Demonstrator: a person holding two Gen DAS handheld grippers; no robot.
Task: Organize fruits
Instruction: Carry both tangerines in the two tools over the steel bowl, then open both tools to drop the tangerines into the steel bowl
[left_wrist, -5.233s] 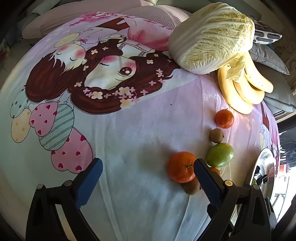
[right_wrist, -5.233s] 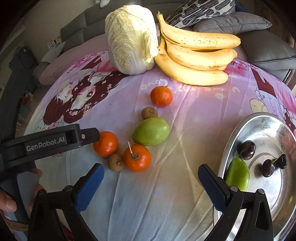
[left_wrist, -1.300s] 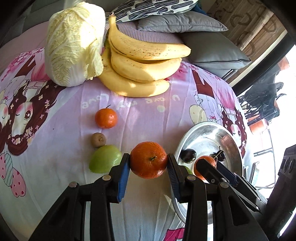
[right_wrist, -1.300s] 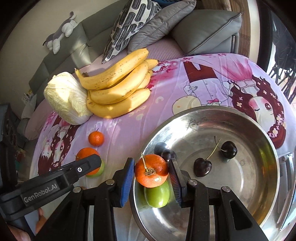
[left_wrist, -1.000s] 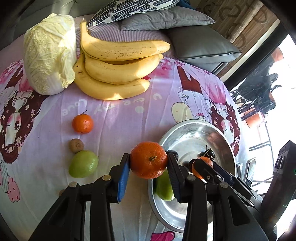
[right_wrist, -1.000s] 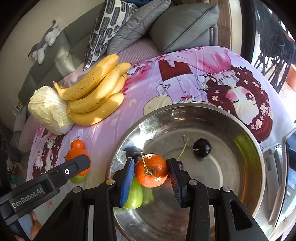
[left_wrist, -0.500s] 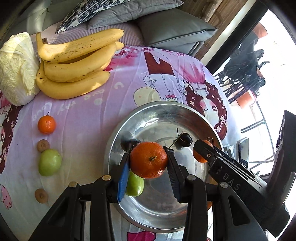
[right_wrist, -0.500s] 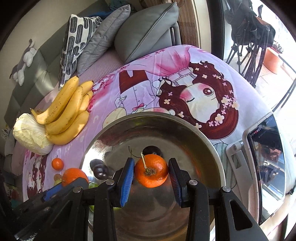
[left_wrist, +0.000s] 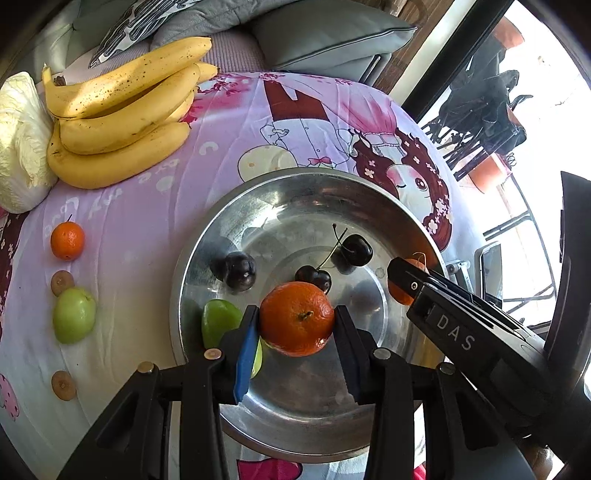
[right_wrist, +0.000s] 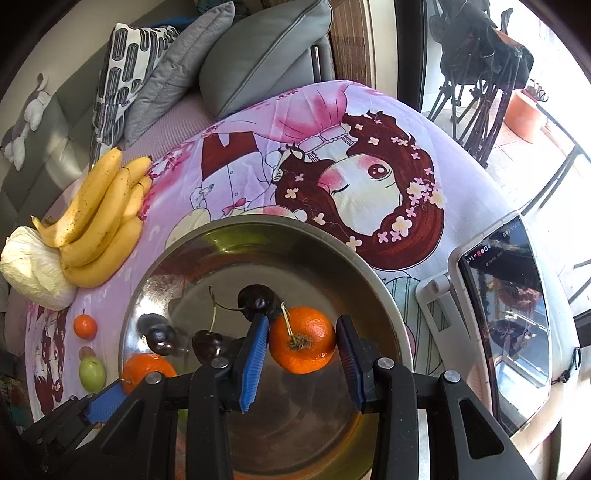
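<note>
My left gripper (left_wrist: 296, 319) and right gripper (right_wrist: 302, 341) each clamped a tangerine (fingers tight) over the steel bowl (left_wrist: 258, 192).

Bright daylight from window (left_wrist: 535, 110), far right of claw; blown out white there. Glare and reflections on bowl (right_wrist: 258, 236) just ahead of claw, green and orange tints on its wall. Soft shadows under fruit. Strong fisheye bend, black vignette at corners. Centre sharp; claw arms at bottom dark, little detail. No motion blur.
</note>
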